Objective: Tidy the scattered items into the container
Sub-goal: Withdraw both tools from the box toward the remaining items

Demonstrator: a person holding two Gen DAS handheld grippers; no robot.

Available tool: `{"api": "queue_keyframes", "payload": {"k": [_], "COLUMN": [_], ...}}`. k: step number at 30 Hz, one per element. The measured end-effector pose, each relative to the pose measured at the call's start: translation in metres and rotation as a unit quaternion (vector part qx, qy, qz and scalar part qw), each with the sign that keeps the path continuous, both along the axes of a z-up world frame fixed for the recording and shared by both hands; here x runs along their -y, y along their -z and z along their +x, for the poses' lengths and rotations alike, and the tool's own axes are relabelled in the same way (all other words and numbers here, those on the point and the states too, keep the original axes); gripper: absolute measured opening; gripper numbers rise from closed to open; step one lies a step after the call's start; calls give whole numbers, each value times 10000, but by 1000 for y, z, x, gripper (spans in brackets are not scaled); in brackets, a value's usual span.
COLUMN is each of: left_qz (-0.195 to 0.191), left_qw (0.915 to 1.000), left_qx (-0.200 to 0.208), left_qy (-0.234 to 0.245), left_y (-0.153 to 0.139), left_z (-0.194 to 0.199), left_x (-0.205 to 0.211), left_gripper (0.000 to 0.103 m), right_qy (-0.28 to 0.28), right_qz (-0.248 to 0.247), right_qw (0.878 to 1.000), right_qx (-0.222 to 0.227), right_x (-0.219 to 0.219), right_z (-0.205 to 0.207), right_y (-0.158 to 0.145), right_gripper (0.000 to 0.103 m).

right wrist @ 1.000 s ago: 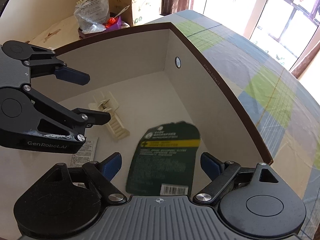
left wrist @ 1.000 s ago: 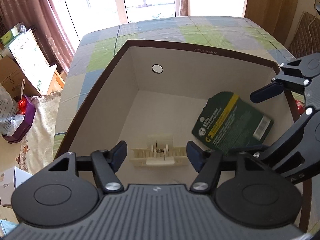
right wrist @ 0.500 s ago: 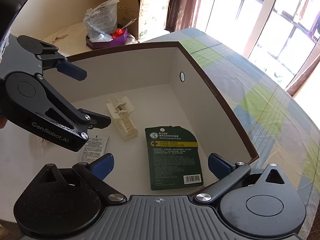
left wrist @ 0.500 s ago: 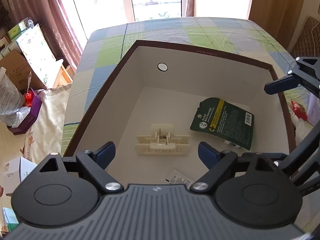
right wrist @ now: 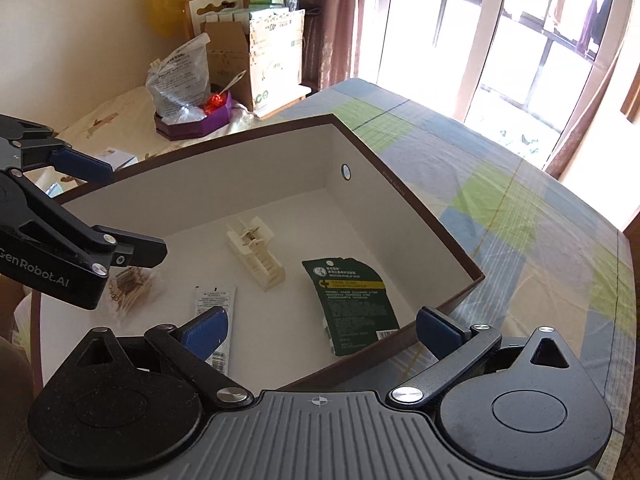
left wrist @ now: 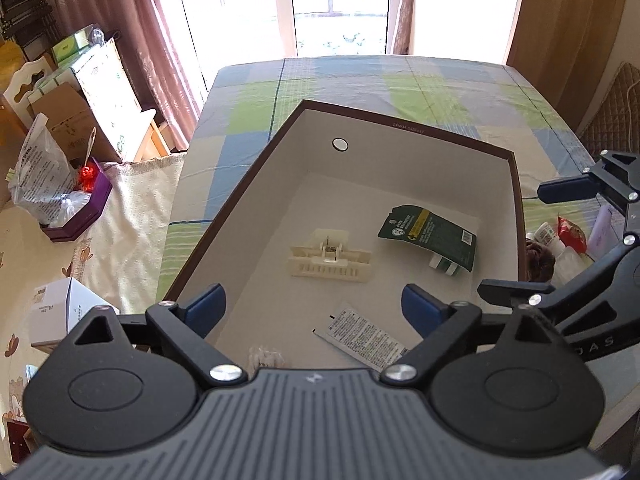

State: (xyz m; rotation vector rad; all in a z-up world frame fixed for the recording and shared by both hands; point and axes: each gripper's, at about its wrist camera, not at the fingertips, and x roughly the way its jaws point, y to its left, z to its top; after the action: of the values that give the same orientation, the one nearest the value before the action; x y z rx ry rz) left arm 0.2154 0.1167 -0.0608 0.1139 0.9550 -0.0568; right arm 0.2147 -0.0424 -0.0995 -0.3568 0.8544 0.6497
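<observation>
Four items lie on the white floor of the box (left wrist: 404,126): a cream clip (left wrist: 330,258) near the middle, a dark green packet (left wrist: 430,236) beside the right wall, a white sachet (left wrist: 362,336) nearer the front, and a small clear bag (right wrist: 130,286) of thin sticks at the front left. The green packet partly covers a small green-and-white thing. The box stands on a counter (left wrist: 348,80) with a checked cloth. More small items (left wrist: 560,240) lie on the counter just outside the right wall. The left gripper (left wrist: 314,308) hangs above the front of the box, jaws wide and empty. The right gripper (right wrist: 320,330) is over the right wall, jaws wide and empty too.
</observation>
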Motion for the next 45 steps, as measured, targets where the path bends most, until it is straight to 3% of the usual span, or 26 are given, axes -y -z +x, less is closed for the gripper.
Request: {"api": "queue_keyframes", "payload": {"k": [12, 25, 45], "left_qz": [-92, -270, -476], "left_qw": [9997, 9990, 9985], "left_qx": [41, -22, -145], "left_qy": [-243, -342, -230], "left_y": [-33, -47, -41], "left_z": [-49, -94, -143], "left_x": [4, 19, 47], "left_gripper": [93, 93, 93], "right_qy": [236, 502, 1101], "right_qz": [343, 577, 723], "right_qw": [9991, 9968, 9903], "right_qx": [-66, -228, -450], "right_x": [19, 38, 74], "right_z": [-40, -75, -119], "right_y": [-29, -43, -47], "right_gripper": [103, 103, 103]}}
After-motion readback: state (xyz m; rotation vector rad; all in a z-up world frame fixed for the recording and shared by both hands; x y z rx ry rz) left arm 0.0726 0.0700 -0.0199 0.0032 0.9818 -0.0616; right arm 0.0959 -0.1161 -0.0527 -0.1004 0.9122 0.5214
